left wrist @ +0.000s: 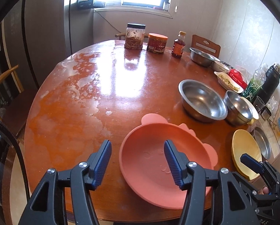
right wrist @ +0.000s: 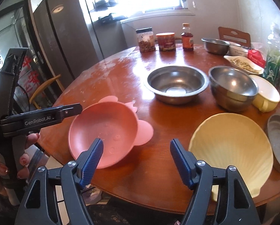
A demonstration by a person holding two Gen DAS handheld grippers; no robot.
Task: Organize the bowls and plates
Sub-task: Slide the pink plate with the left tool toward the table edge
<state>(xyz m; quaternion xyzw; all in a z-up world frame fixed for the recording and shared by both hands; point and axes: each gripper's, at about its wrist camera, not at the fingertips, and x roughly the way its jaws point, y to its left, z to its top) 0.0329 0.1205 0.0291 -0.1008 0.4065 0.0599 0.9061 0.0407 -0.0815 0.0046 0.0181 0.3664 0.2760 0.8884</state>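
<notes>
On the bench's near edge, between steps: both claws empty, dishes not yet stacked.
Left claw [left wrist: 138,148] hangs released over the pink eared plate's [left wrist: 149,161] rim, gripping nothing; right claw [right wrist: 137,147] gapes between that plate and the yellow shell plate [right wrist: 231,150]. Next, I judge, one plate's rim needs pinching, then lifting onto the other.

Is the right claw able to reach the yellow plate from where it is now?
Probably yes. The right claw is open and empty, and the yellow plate lies just beside it near the table edge, with nothing between them.
</notes>
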